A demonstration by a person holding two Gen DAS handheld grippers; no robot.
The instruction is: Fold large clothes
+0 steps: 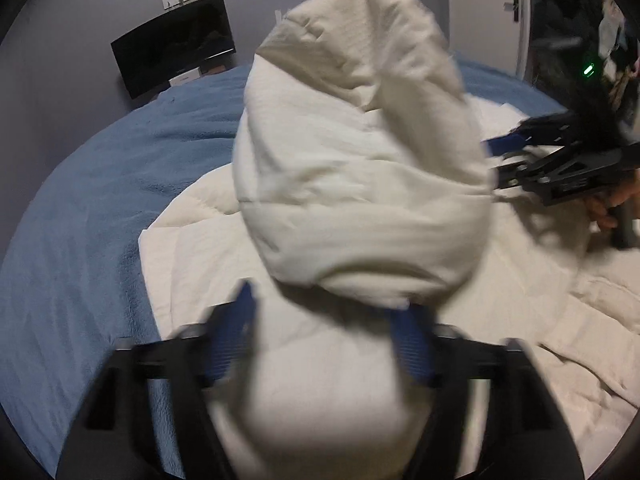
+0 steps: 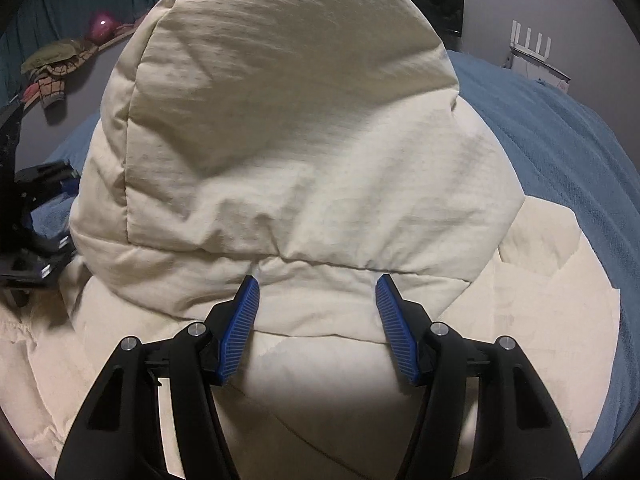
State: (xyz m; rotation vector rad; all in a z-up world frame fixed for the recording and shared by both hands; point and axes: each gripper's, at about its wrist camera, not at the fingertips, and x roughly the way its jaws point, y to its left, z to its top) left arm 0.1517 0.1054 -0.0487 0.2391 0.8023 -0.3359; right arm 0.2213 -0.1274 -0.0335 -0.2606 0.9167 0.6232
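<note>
Cream padded garment (image 2: 280, 152) is lying on the blue-covered bed (image 1: 80, 208), its hood bulging upward. Left gripper (image 1: 324, 332) and right gripper (image 2: 316, 328) are both standing spread, pinching nothing, straddling the hood's base, apparently leaving the turned-over hood to settle.

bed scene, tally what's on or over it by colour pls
cream: 1, the puffy hooded coat
blue: 1, the bed cover
black with blue pads: 2, the left gripper and right gripper, both open
total: 4
</note>
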